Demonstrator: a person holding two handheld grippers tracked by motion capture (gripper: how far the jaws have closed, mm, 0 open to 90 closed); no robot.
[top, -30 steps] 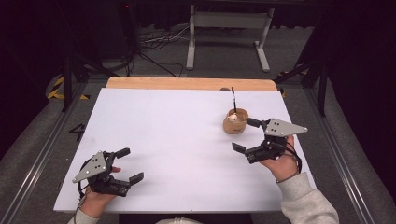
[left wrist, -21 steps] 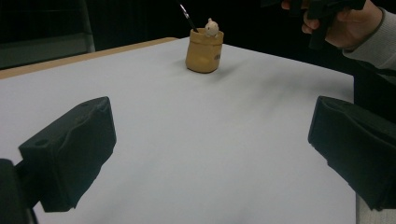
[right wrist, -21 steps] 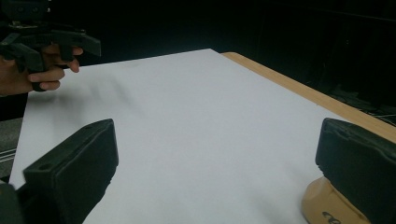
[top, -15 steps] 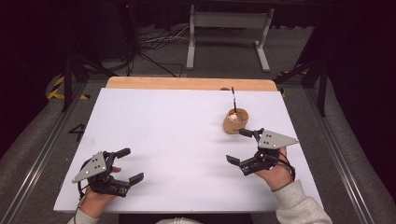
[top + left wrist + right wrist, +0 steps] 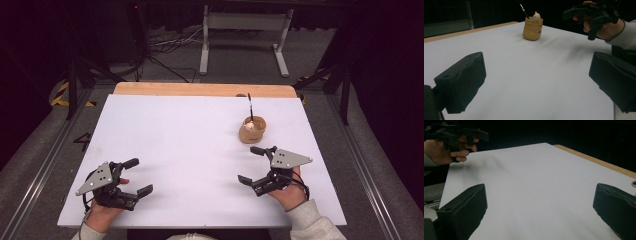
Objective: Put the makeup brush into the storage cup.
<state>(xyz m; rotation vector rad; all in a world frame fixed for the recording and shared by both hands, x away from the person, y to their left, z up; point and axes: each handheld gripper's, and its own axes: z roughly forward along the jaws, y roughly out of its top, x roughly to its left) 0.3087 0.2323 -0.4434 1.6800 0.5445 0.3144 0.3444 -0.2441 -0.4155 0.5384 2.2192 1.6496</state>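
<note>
Since a second ago the right hand-held gripper point(image 5: 253, 164) has drawn back from the little tan pot point(image 5: 251, 130) toward the person's side of the desk point(image 5: 180, 135), and now it hangs with its jaws spread wide and nothing between them. That pot stands upright on the far right part of the white surface, a thin dark stick point(image 5: 249, 106) rising out of it and leaning slightly, a small pale figure point(image 5: 536, 16) peeking over its rim in the left gripper view. From the right hand-held gripper the pot lies straight ahead, away from the person, near but clearly apart. The left hand-held gripper point(image 5: 138, 176) has not shifted; it sits at the near left corner, jaws likewise agape and empty, well apart from the pot, so the right hand is plainly the nearer one.
</note>
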